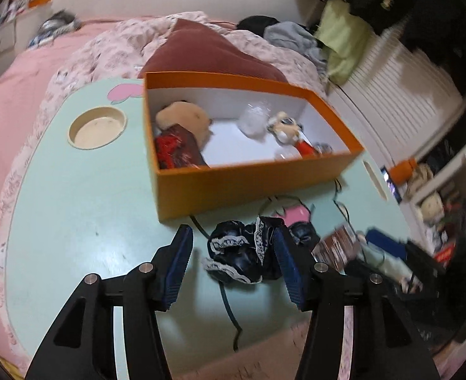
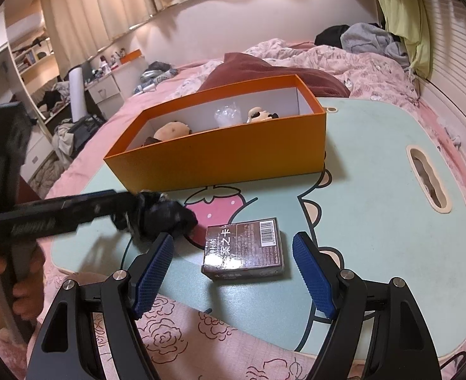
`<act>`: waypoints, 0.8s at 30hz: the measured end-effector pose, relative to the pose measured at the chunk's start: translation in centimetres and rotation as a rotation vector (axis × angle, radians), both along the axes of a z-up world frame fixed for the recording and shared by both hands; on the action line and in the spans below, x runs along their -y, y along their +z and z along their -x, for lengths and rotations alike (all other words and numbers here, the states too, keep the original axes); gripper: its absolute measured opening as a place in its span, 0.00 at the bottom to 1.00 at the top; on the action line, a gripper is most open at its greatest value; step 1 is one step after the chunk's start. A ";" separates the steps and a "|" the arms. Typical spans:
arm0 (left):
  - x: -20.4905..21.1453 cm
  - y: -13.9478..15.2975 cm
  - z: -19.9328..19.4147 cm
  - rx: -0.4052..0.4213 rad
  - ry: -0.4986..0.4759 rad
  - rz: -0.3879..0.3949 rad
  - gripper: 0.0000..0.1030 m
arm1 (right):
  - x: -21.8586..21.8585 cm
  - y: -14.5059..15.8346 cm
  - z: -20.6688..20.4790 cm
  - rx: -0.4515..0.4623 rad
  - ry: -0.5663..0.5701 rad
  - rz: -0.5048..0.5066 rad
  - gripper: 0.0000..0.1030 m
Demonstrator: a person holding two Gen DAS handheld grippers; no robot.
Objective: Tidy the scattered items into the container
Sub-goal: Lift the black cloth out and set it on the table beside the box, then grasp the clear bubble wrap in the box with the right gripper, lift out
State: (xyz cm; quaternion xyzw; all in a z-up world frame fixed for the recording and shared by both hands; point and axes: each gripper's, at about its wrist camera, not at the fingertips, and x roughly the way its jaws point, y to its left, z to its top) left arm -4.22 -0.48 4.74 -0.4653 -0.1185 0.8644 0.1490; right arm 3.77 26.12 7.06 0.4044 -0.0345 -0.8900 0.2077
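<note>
Black lace-trimmed scrunchie (image 1: 237,253) — lower centre of the left view, on the green lap table (image 1: 74,196), below the orange box (image 1: 233,183). Soft, light, squashy; best pinched across the bunched middle. Left gripper (image 1: 233,247) spread around it, not yet pressing. Right gripper (image 2: 233,250) spread wide, empty — hanging over the brown card box (image 2: 244,250).

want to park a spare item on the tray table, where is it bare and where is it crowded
Bare: the mint table top between the round cup recess and the orange box, and the stretch right of the box up to the handle slot. Crowded: the front strip, with the black lacy scrunchie, a thin black cord, the brown card pack and both tongs.
</note>
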 end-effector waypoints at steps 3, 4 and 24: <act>0.5 -0.2 0.5 -0.027 0.028 0.001 0.52 | 0.0 -0.1 0.2 0.004 0.000 0.001 0.75; 0.6 -0.4 0.5 -0.035 0.036 0.000 0.52 | 0.1 0.0 0.1 0.004 0.000 0.001 0.75; -2.4 0.0 -5.5 -0.276 0.044 0.108 0.75 | 2.3 7.4 4.9 -0.047 0.037 0.038 0.75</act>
